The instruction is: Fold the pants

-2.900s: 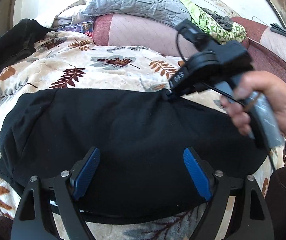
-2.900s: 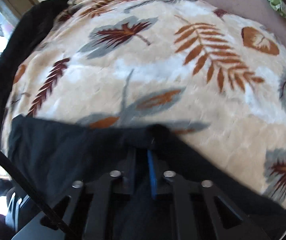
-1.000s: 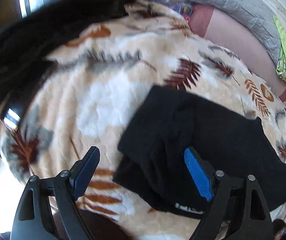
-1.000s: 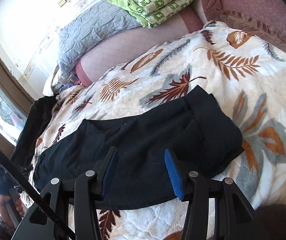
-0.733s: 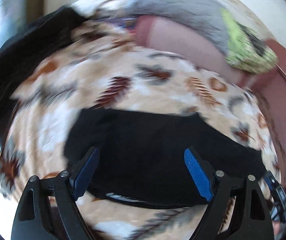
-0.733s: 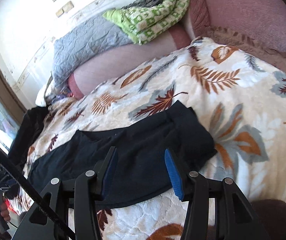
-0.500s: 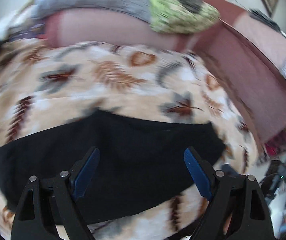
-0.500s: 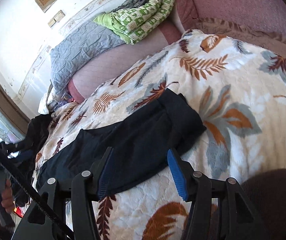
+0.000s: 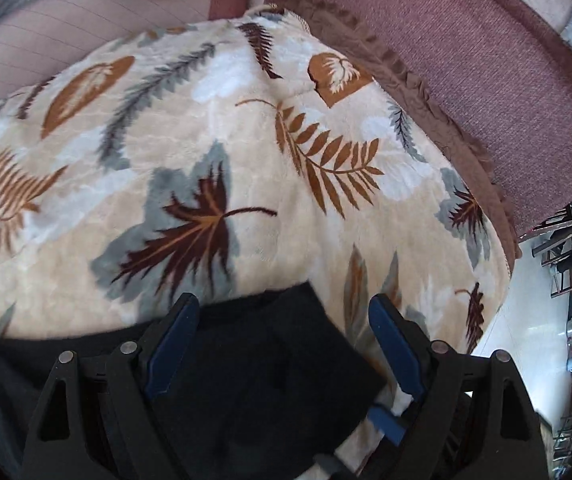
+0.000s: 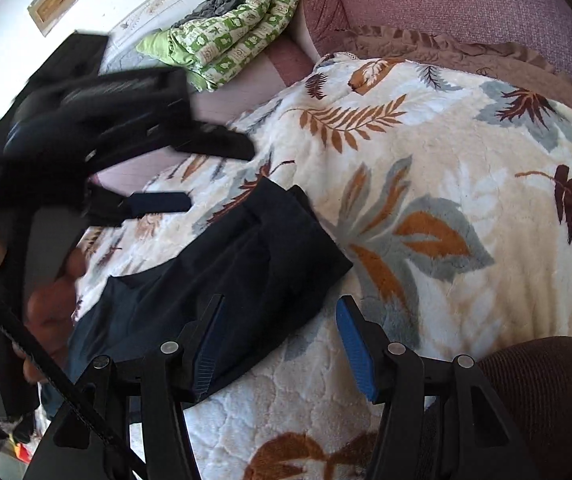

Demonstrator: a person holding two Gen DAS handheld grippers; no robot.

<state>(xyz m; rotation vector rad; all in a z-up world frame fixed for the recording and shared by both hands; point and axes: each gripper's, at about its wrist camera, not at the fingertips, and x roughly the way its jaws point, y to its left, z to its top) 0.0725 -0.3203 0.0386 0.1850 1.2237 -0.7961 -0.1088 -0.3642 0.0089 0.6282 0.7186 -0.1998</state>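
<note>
The black pants [image 10: 222, 280] lie folded in a long strip on a cream leaf-print blanket [image 10: 445, 152]. Their right end also shows in the left wrist view [image 9: 270, 364]. My left gripper [image 9: 282, 344] is open, hovering over that end of the pants with the cloth between its blue pads. It shows blurred in the right wrist view [image 10: 206, 172], above the far edge of the pants. My right gripper [image 10: 282, 344] is open and empty, over the near right corner of the pants.
A maroon sofa back [image 9: 465, 40] and brown blanket fringe [image 9: 425, 92] border the blanket. A green patterned quilt [image 10: 230, 40] lies on the backrest. A brown cushion [image 10: 545, 400] sits at the near right. Floor and furniture [image 9: 565, 280] lie beyond the right edge.
My left gripper has swung quickly from the left end of the pants to the right end. My right gripper let go of the pants earlier and has drawn back and lowered, open.
</note>
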